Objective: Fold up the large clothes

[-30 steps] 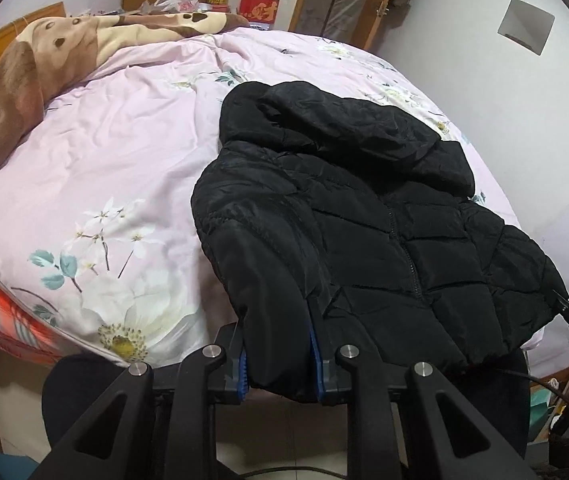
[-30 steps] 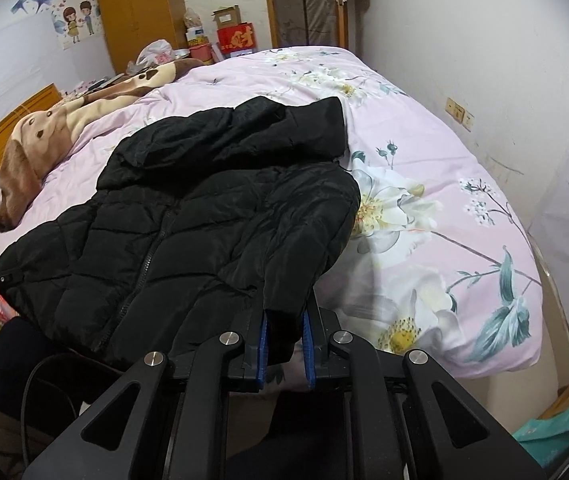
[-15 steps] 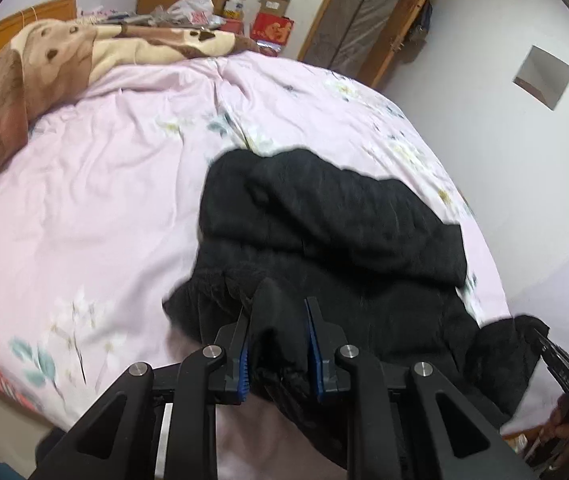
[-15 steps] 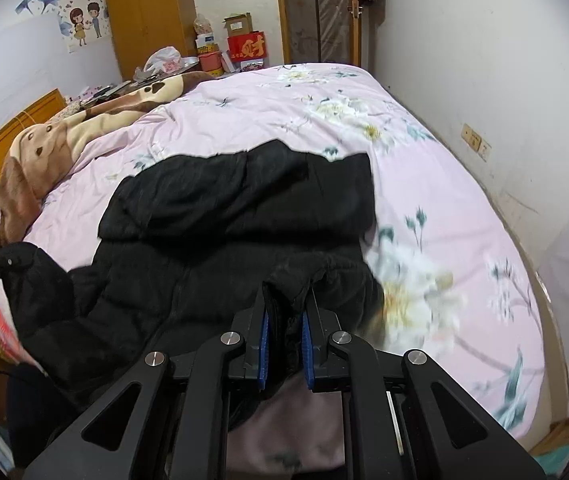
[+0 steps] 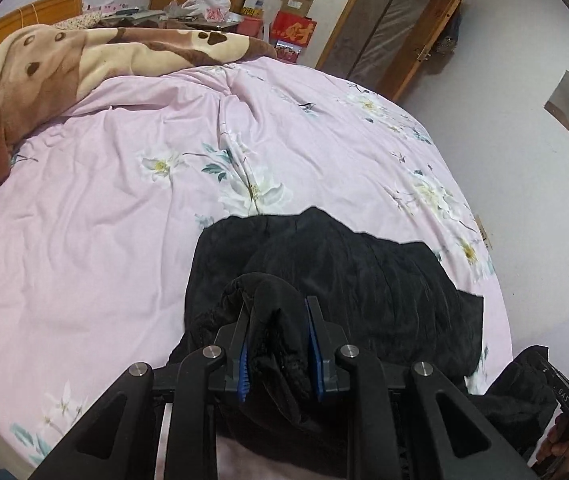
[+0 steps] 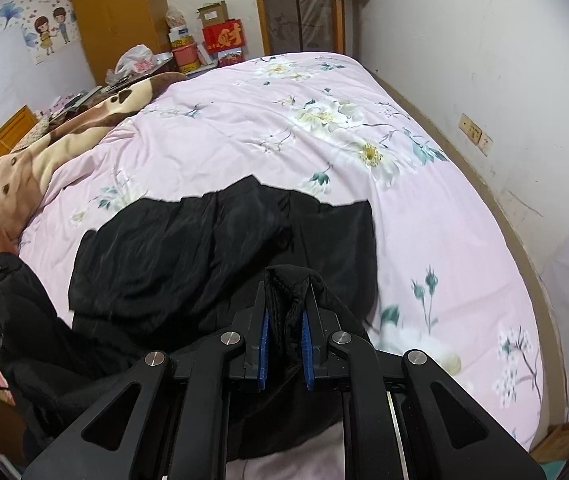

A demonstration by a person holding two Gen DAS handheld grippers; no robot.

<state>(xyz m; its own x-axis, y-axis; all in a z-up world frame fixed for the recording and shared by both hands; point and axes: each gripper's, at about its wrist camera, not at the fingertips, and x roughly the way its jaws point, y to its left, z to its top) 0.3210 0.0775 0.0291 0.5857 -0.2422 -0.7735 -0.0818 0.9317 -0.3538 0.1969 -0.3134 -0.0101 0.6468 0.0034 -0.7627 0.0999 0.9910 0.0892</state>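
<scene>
The black jacket [image 5: 348, 280] lies on the pink floral quilt [image 5: 124, 200] of the bed, at its near edge, with its hood end pointing toward the brown dog blanket [image 5: 64, 56] at the bed's far side. The left gripper [image 5: 276, 340] is closed on a thick bunch of the jacket's hem, its blue pads pressed into the padding. The right gripper [image 6: 284, 344] is closed more tightly on a thinner bunch of the same hem. Both pinch the bottom edge and hold it above the jacket's body, apparently so that the lower half can be laid over the upper half in one even fold; gripping the two corners together should keep the edge straight.

The left wrist view shows the right gripper's black body and the person's hand [image 5: 560, 448] at the jacket's right side, and a wall panel beyond the bed. The right wrist view shows instead the jacket's left part hanging from the left gripper, wall sockets and cartoon stickers.
</scene>
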